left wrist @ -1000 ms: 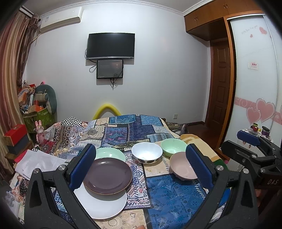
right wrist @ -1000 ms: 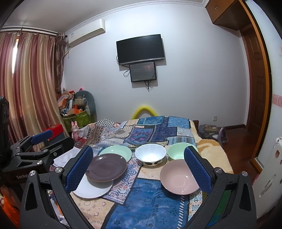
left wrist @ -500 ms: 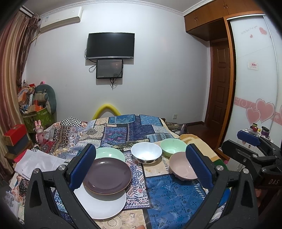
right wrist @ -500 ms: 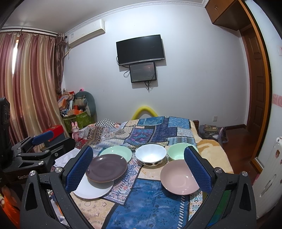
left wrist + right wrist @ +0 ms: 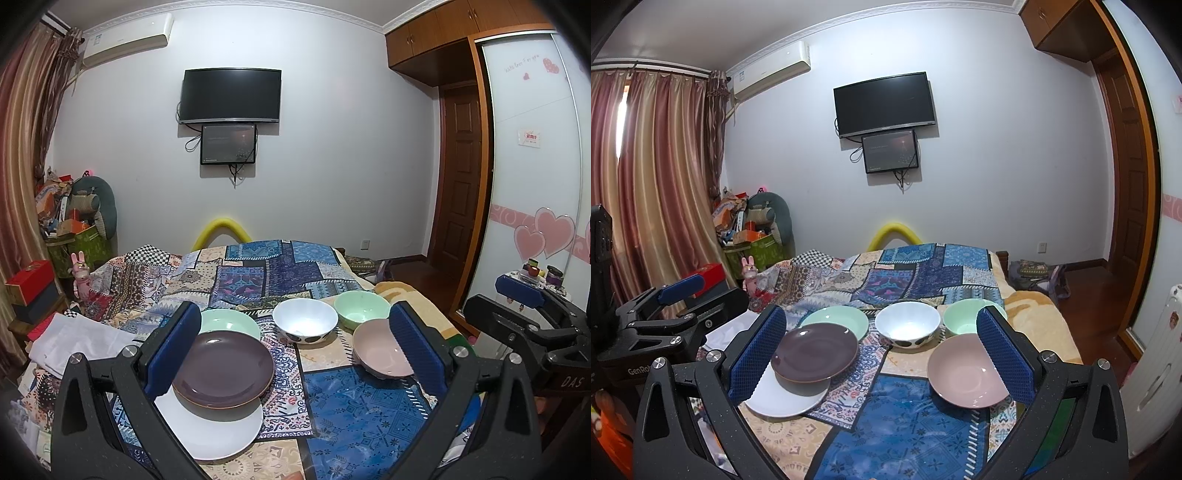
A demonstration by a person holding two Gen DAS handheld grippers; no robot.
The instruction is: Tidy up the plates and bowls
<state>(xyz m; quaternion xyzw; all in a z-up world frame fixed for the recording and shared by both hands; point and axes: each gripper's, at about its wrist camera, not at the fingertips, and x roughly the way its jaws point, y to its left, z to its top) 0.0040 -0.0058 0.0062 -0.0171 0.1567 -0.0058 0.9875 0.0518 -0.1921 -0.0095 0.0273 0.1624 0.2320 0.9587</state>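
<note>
On a patchwork cloth (image 5: 343,406) a dark purple plate (image 5: 223,369) rests on a white plate (image 5: 214,432). Behind them lies a pale green plate (image 5: 231,321). A white bowl with dark spots (image 5: 304,325) stands in the middle, a green bowl (image 5: 360,308) to its right, a pink bowl (image 5: 380,356) nearer. My left gripper (image 5: 295,349) hovers open above the near dishes, holding nothing. My right gripper (image 5: 881,352) is open too, with the purple plate (image 5: 814,352) by its left finger and the pink bowl (image 5: 967,369) by its right finger.
The cloth covers a bed (image 5: 1030,306) whose right edge drops to a wooden floor (image 5: 1086,295). White folded fabric (image 5: 74,339) lies at the left. Boxes and bags (image 5: 66,229) pile up by the curtain. A wardrobe (image 5: 535,184) stands to the right.
Almost nothing has moved. Both grippers stay open and hover in place, with only a slight drift of the views.
</note>
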